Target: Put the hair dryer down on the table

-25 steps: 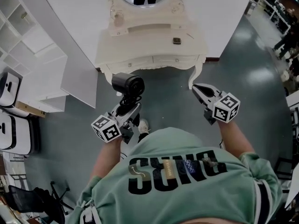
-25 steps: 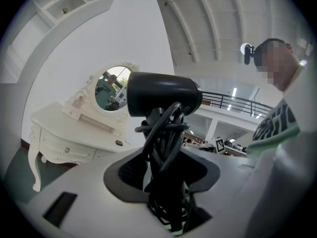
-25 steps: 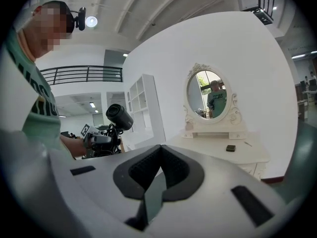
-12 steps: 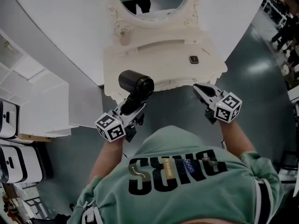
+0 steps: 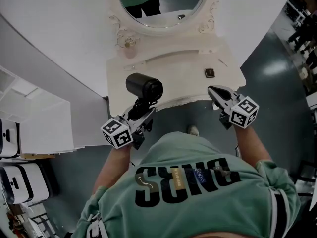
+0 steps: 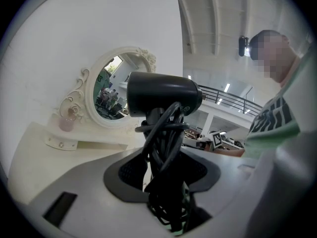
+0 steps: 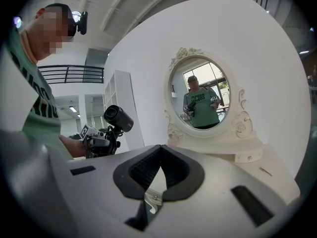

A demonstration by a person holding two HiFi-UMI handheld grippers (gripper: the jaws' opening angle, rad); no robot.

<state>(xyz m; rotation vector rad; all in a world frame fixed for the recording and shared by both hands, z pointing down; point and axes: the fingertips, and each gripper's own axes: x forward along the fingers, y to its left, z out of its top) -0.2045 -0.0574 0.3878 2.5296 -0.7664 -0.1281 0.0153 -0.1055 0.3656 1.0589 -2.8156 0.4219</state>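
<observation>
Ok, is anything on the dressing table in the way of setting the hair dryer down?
Nothing visible. The black hair dryer, clamped in the left hand-held gripper, hangs over the bare front of the cream dressing table. A small dark square object lies off to the right, a pink bottle back by the mirror.

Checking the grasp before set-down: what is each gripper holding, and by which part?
The left gripper clamps the black hair dryer by its cord-wrapped handle; the right gripper holds nothing.
</observation>
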